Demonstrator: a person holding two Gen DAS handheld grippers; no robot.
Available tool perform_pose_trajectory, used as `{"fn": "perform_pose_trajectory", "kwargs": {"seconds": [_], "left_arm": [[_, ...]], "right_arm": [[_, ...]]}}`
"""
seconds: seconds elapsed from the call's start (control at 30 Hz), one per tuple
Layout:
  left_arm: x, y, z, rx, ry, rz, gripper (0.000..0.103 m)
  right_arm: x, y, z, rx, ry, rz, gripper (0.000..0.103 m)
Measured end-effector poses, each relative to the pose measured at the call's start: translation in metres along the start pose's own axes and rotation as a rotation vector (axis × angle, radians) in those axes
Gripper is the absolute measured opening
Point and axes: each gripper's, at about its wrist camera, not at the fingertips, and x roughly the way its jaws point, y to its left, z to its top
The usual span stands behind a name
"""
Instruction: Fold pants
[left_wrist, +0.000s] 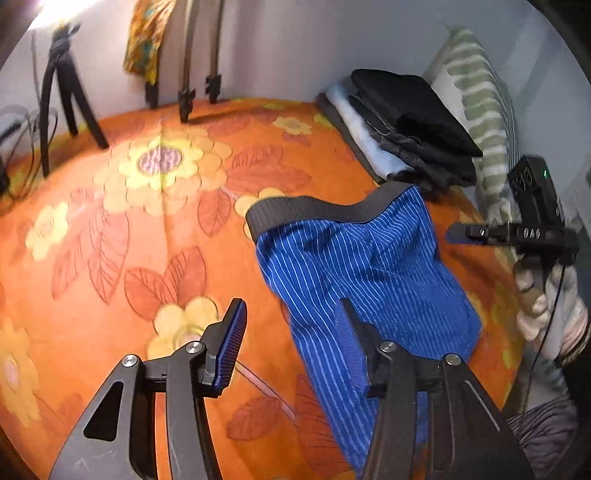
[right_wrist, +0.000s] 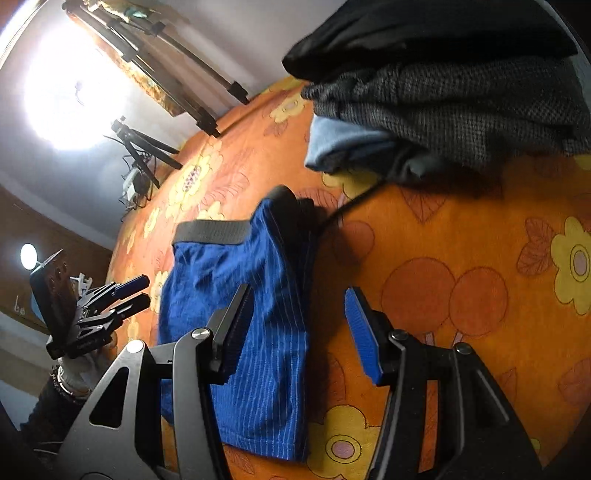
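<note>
The blue striped shorts (left_wrist: 364, 266) lie on the orange flowered bedspread (left_wrist: 147, 221), dark waistband (left_wrist: 314, 212) toward the far side, folded over so one layer rests on another. From the left wrist view, the left gripper (left_wrist: 291, 343) hangs over the near end of the shorts with its fingers spread wide and nothing between them; one pad (left_wrist: 231, 347) sits above bare bedspread, the other above the blue cloth. That same view catches the right gripper (left_wrist: 461, 234) off to the side, held in a gloved hand (left_wrist: 543, 302) just past the edge of the shorts, though from here its opening cannot be told. The right wrist view settles it: the right gripper (right_wrist: 299, 328) is spread too, holding nothing, one finger (right_wrist: 236, 325) over the shorts (right_wrist: 236, 295) and the other over orange bedspread (right_wrist: 461, 258). It also shows the left gripper (right_wrist: 136, 291) from the side, its two fingers apart, near the far edge of the shorts. Beyond the waistband sits one stack of folded clothes (left_wrist: 406, 125), black on top, grey and pale blue beneath; only the left view shows the green striped pillow (left_wrist: 476, 107) behind it. A dark cord (right_wrist: 351, 203) runs from the stack (right_wrist: 443, 103) toward the waistband (right_wrist: 212, 232). Two tripods stand at the bed's far edge, a small one (left_wrist: 62, 92) and a tall one (left_wrist: 199, 66).
</note>
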Motion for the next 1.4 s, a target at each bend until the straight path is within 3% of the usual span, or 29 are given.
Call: {"fn": "perform_pose_trajectory", "kwargs": {"seconds": [0.43, 0.73, 0.8, 0.87, 1.2, 1.3, 1.4], "left_arm": [[-0.01, 0.006, -0.02, -0.061, -0.017, 0.019, 0.049], [0.001, 0.035, 0.017, -0.165, -0.02, -0.021, 0.049], [0.008, 0.036, 0.028, -0.168, -0.014, -0.035, 0.05], [0.017, 0.038, 0.039, -0.169, -0.002, -0.037, 0.058], [0.054, 0.039, 0.057, -0.169, 0.047, -0.09, 0.058], [0.059, 0.036, 0.059, -0.148, 0.037, -0.071, 0.056], [0.063, 0.029, 0.06, -0.121, 0.042, -0.047, 0.027]], "right_arm": [[0.005, 0.016, -0.008, -0.037, -0.021, 0.01, 0.054], [0.018, 0.008, 0.026, -0.014, 0.008, 0.051, 0.054], [0.024, 0.003, 0.035, 0.003, 0.025, 0.072, 0.054], [0.031, -0.001, 0.042, 0.02, 0.042, 0.092, 0.054], [0.059, -0.006, 0.06, 0.052, 0.088, 0.146, 0.055], [0.063, -0.005, 0.062, 0.052, 0.089, 0.149, 0.049], [0.069, -0.002, 0.062, 0.035, 0.078, 0.133, 0.036]]}}
